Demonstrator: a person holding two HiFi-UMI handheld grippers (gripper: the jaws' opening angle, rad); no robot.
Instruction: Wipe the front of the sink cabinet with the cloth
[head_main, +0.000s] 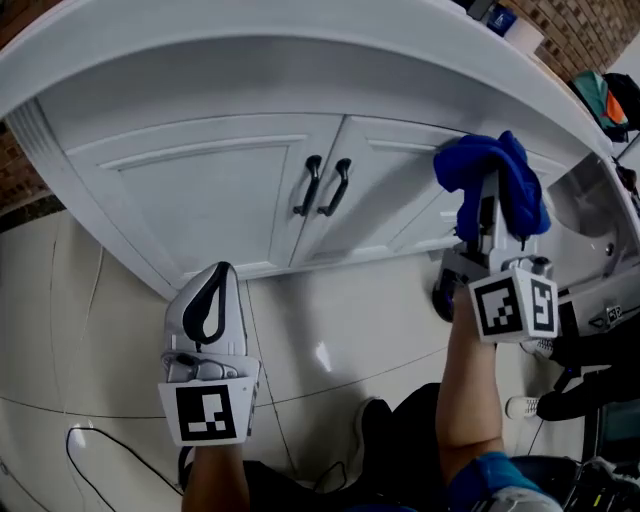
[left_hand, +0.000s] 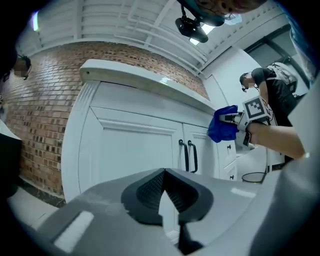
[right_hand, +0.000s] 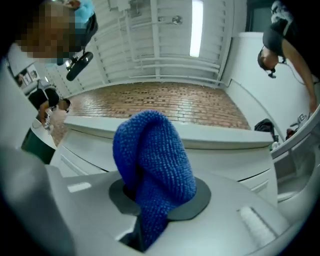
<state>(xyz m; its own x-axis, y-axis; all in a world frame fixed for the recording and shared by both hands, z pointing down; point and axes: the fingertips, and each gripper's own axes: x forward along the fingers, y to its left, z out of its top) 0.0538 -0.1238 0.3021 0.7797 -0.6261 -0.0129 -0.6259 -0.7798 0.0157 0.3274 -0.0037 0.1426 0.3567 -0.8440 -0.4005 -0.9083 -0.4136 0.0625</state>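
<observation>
The white sink cabinet (head_main: 200, 190) has two panelled doors with a pair of black handles (head_main: 322, 186) at the middle, under a curved countertop. My right gripper (head_main: 487, 205) is shut on a bunched blue cloth (head_main: 495, 180), held up against the right door's upper corner. In the right gripper view the blue cloth (right_hand: 152, 165) fills the space between the jaws and hides the tips. My left gripper (head_main: 212, 300) hangs low in front of the left door, its jaws shut with nothing between them; the left gripper view shows the cabinet (left_hand: 135, 145) beyond them.
A glossy tiled floor (head_main: 330, 350) runs under the cabinet. A black cable (head_main: 100, 450) loops on the floor at lower left. A brick wall (left_hand: 45, 115) stands left of the cabinet. Another person (left_hand: 275, 95) stands at the far right, near a white fixture (head_main: 590, 200).
</observation>
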